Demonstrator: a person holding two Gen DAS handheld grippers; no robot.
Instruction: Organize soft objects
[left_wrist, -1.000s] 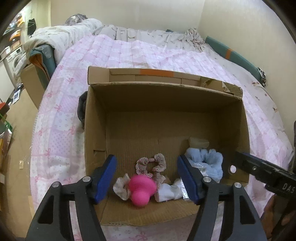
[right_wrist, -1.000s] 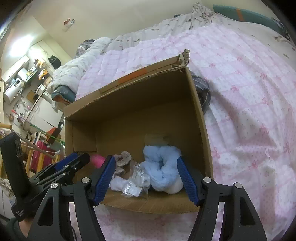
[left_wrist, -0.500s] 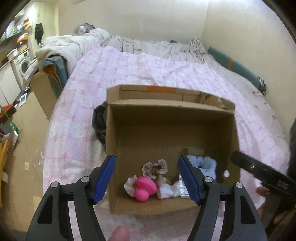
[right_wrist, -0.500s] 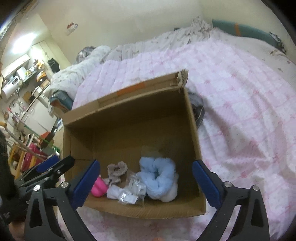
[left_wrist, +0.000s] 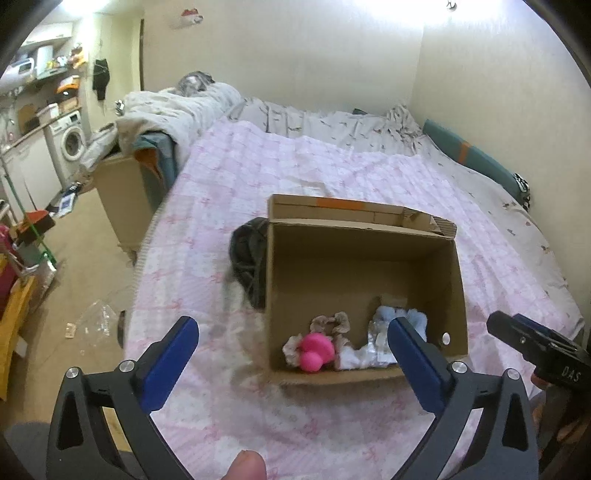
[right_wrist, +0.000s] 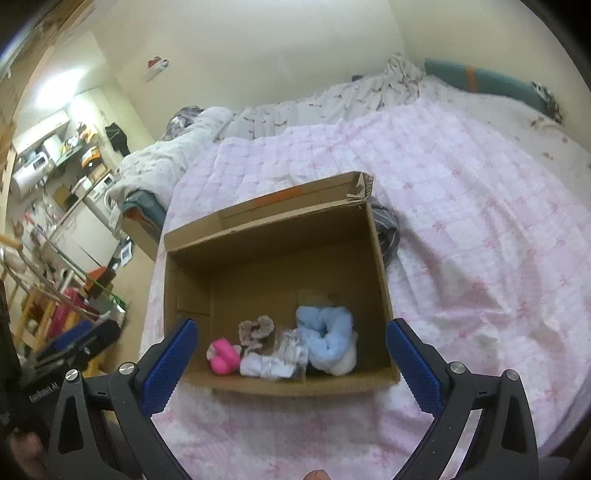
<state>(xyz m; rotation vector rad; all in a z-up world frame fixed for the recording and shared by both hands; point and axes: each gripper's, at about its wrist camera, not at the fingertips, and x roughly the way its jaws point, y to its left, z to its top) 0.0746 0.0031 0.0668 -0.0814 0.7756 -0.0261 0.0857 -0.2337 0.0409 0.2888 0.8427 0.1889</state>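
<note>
**Mia:** What are the two claws doing?

**Ben:** The left gripper (left_wrist: 291, 345) has its two blue fingers (left_wrist: 170, 363) spread wide apart, with nothing between them. The right gripper (right_wrist: 291, 349) is spread wide too, and it holds nothing. Both hang in the air on the near side of the cardboard box (right_wrist: 380, 258), above the pink blanket (right_wrist: 480, 229).

**Mia:** Is there just one box?

**Ben:** One open box sits on the blanket. A second cardboard box (left_wrist: 122, 192) stands on the floor, far off to the left of the open one.

**Mia:** What is inside the open box?

**Ben:** I count five soft things, all bunched along the near wall of the box. One pink toy (right_wrist: 223, 356) is closest to the left wall. One brown scrunchie (right_wrist: 256, 330) lies just behind it. One small white cloth thing (right_wrist: 253, 367) touches the pink toy. One crinkly clear bag (right_wrist: 290, 354) sits next to that. One fluffy blue scrunchie (right_wrist: 327, 338) is nearest the right wall. There may be a bit of white fluff under the blue one, but it is hard to tell.

**Mia:** Is anything outside the box?

**Ben:** One dark bundle of cloth (left_wrist: 247, 258) lies on the blanket, touching the box's outer side. The rest of the box floor, toward the far wall, is bare cardboard.
</note>
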